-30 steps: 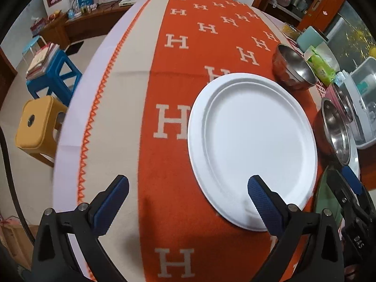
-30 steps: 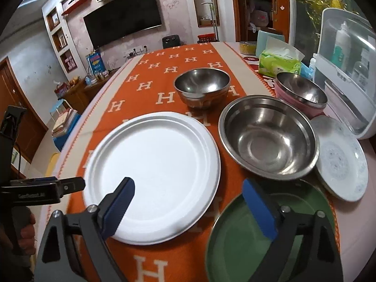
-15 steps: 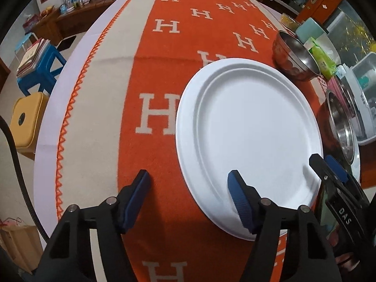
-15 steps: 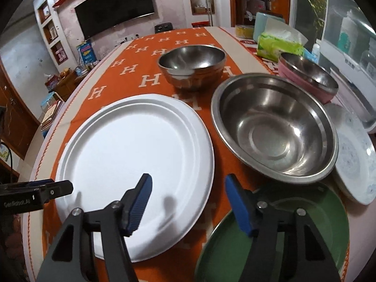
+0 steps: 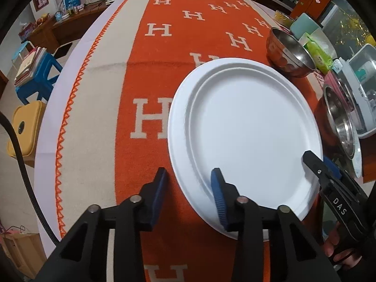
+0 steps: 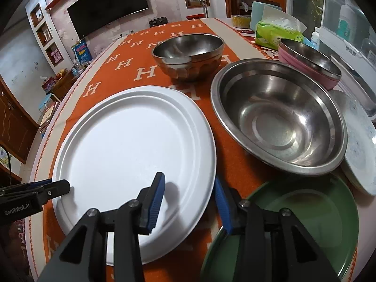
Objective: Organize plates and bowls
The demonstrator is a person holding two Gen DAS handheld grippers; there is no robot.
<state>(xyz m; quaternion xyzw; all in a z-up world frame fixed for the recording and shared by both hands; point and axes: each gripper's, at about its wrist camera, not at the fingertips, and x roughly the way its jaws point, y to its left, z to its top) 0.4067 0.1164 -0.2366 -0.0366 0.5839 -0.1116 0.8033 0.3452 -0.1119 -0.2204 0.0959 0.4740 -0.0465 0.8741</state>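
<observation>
A large white plate (image 5: 246, 131) lies on the orange cloth; it also shows in the right wrist view (image 6: 131, 155). My left gripper (image 5: 189, 183) is open and straddles the plate's near left rim, one finger over the plate, one outside. My right gripper (image 6: 189, 188) is open and straddles the plate's near right rim the same way. A large steel bowl (image 6: 277, 119), a smaller steel bowl (image 6: 188, 54), a pink bowl (image 6: 310, 63), a green plate (image 6: 305, 223) and a patterned white plate (image 6: 362, 145) sit to the right.
A green tissue pack (image 6: 275, 35) and a white appliance (image 6: 347, 35) stand at the table's right side. The table's left edge (image 5: 47, 141) drops to the floor with a yellow stool (image 5: 23, 129) and a blue stool (image 5: 35, 82).
Both grippers have moved forward and down onto the white plate's near rim, and their jaws have narrowed from wide open to a smaller gap.
</observation>
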